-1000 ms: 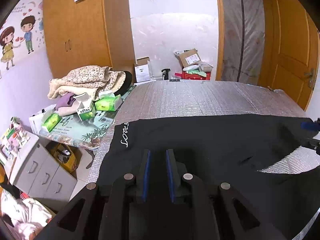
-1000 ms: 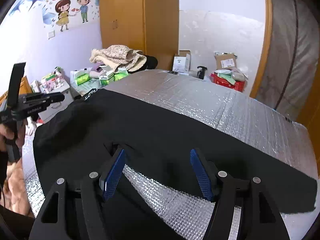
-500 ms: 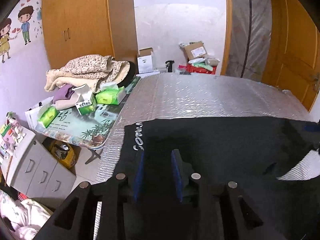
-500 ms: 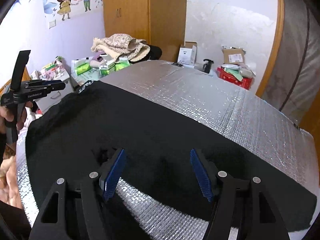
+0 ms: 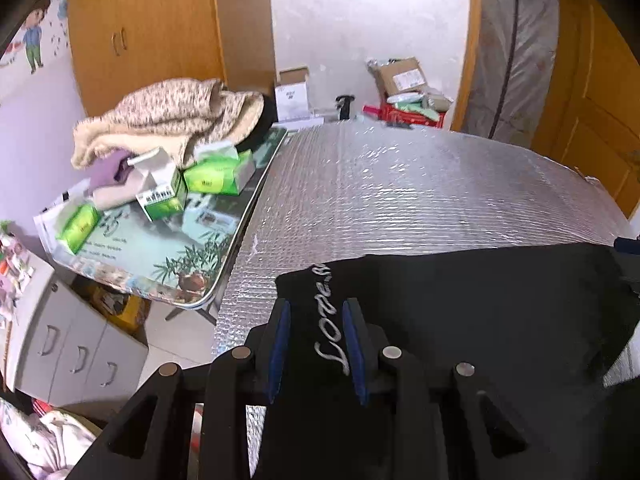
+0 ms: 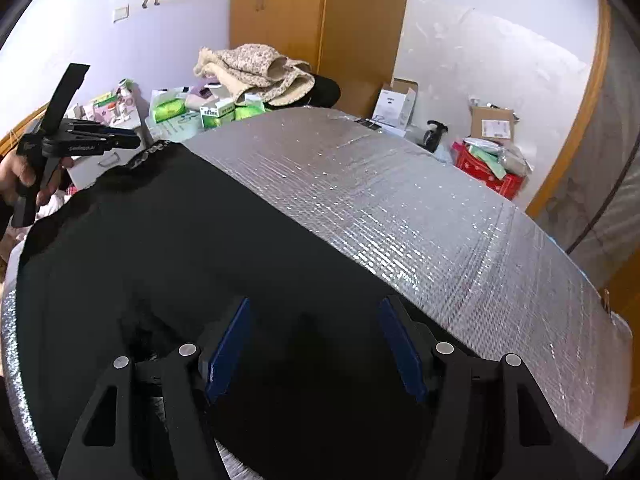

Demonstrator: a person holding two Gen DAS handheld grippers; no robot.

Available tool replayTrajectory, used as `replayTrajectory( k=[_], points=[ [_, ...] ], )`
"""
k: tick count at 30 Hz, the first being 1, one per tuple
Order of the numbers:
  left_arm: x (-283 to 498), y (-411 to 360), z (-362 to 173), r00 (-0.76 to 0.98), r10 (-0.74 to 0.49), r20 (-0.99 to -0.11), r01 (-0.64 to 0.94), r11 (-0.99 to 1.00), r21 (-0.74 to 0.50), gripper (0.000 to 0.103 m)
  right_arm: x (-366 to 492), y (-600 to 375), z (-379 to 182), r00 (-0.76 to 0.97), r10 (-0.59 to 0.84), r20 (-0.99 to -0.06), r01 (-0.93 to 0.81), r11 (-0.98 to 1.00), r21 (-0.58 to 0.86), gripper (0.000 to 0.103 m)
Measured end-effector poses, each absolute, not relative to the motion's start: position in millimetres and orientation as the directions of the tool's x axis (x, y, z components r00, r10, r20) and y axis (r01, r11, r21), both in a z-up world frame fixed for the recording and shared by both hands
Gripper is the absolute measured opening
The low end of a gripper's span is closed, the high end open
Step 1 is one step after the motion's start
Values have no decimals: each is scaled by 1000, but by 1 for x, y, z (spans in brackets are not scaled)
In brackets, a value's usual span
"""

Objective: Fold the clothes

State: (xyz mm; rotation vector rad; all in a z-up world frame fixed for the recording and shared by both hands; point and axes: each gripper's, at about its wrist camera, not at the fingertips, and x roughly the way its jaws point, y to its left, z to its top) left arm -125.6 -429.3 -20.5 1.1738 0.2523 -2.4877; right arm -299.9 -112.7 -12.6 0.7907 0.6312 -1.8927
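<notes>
The left gripper (image 5: 314,346) has its blue fingers (image 5: 279,344) a moderate way apart, and the edge of the black garment (image 5: 480,320) with the white lettering (image 5: 329,320) lies between them. The pads do not seem to press on the cloth, although the view is steep and I cannot be fully sure. In the right wrist view this same gripper (image 6: 80,144) is seen from the side, held by a hand (image 6: 20,172) at the left edge of the desk (image 6: 400,208).

The right gripper (image 6: 316,344) has its fingers (image 6: 230,346) wide apart, with nothing clamped. They hover just over the black garment (image 6: 200,248), and dark cloth fills the gap under them.

The garment is spread flat on the near half of the desk, from the left edge to nearly the right edge. Its lettered corner lies at the left edge. The silver quilted cover of the desk (image 5: 400,200) is bare on the far half.

Just beside the left edge of the desk stands a side table (image 5: 188,264) with a printed top. On it are green tissue packs (image 5: 220,174) and a heap of beige blankets (image 5: 172,116). Below it there is a white drawer cabinet (image 5: 72,356). Behind the far edge are a wooden wardrobe (image 5: 144,28), cardboard boxes (image 5: 400,76) and a red crate (image 6: 488,172).
</notes>
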Motion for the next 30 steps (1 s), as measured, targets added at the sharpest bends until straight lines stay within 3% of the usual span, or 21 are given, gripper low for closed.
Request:
replayTrajectory(
  k=[17, 19, 22, 23, 24, 26, 27, 30],
  points=[
    [-163, -449, -53, -523, -232, -820, 383, -923, 17, 28, -372, -124, -55, -240, -532, -812, 904, -428, 13, 68],
    [-166, -448, -57, -508, -238, -828, 373, -927, 37, 28, -373, -122, -55, -233, -537, -811, 907, -421, 18, 61],
    [-170, -443, -62, -492, -252, -833, 355, -932, 72, 28, -373, -121, -54, -229, -544, -807, 908, -418, 25, 30],
    [-171, -442, -63, -490, -254, -834, 349, -934, 80, 27, -373, -120, -53, -229, -546, -806, 908, -417, 25, 13],
    [-171, -440, -64, -490, -255, -834, 343, -935, 85, 23, -372, -120, -53, -229, -547, -805, 909, -415, 24, 9],
    [-172, -439, -64, -496, -249, -832, 334, -939, 82, 16, -368, -121, -53, -237, -543, -805, 913, -408, 7, 6],
    [-172, -437, -63, -500, -252, -829, 331, -940, 87, 6, -366, -122, -53, -241, -542, -805, 914, -406, -1, 5],
    [-170, -435, -58, -513, -279, -812, 341, -934, 105, 2, -362, -123, -50, -260, -538, -802, 914, -406, -24, 5]
  ],
)
